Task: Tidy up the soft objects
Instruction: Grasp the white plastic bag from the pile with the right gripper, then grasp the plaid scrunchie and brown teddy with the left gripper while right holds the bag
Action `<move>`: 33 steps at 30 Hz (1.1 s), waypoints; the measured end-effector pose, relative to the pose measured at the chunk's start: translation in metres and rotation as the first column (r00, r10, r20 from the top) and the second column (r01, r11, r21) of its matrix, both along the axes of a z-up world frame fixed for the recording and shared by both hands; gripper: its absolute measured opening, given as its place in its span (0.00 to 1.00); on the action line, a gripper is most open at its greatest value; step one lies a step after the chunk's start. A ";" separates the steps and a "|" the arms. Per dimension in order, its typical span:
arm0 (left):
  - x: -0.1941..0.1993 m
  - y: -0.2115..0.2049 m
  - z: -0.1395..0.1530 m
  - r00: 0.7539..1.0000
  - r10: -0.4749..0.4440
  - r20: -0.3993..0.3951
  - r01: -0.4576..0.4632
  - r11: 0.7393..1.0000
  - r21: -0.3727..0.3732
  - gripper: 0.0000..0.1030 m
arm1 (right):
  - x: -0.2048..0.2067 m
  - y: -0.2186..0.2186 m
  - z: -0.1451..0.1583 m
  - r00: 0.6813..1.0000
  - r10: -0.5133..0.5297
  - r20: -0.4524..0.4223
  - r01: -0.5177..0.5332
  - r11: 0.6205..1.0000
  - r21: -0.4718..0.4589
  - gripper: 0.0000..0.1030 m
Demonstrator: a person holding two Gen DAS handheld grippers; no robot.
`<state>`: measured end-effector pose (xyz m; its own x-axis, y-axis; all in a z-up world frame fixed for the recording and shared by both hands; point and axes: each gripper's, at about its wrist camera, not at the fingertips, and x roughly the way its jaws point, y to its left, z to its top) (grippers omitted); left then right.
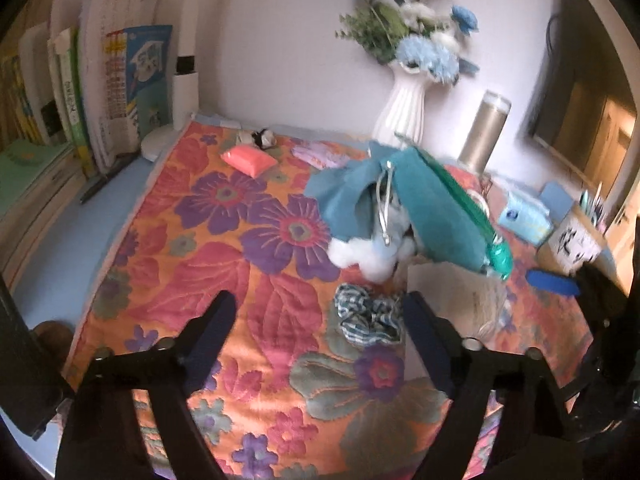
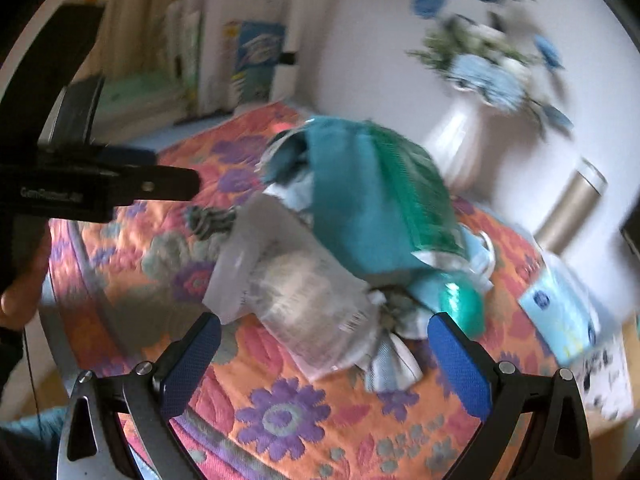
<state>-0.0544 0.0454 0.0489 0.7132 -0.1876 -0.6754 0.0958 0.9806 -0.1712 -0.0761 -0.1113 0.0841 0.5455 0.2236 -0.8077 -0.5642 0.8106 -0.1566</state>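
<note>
A teal pouch (image 1: 432, 208) lies open on the floral cloth (image 1: 240, 264), with white fluffy pieces (image 1: 360, 254) spilling from its mouth; it also shows in the right wrist view (image 2: 360, 192). A blue-white striped fabric (image 1: 368, 316) lies just ahead of my left gripper (image 1: 320, 312), which is open and empty. A clear plastic bag (image 2: 296, 284) lies against the pouch, just ahead of my right gripper (image 2: 324, 336), open and empty. A pink soft pad (image 1: 248, 159), a small black-white toy (image 1: 264, 138) and a lilac cloth (image 1: 320, 154) lie farther back.
Books (image 1: 100, 80) stand at the back left. A white vase with blue flowers (image 1: 404, 108) and a metal tumbler (image 1: 486, 132) stand at the back. A tissue pack (image 1: 524, 216) and a pen box (image 1: 572, 240) sit at the right. The left gripper appears at the left in the right wrist view (image 2: 120, 188).
</note>
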 end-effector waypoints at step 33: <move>0.048 -0.059 -0.028 0.973 -0.192 -0.131 0.187 0.981 -0.049 0.43 | 0.005 -0.075 -0.014 0.968 -0.122 -0.220 0.178 0.949 0.261 0.41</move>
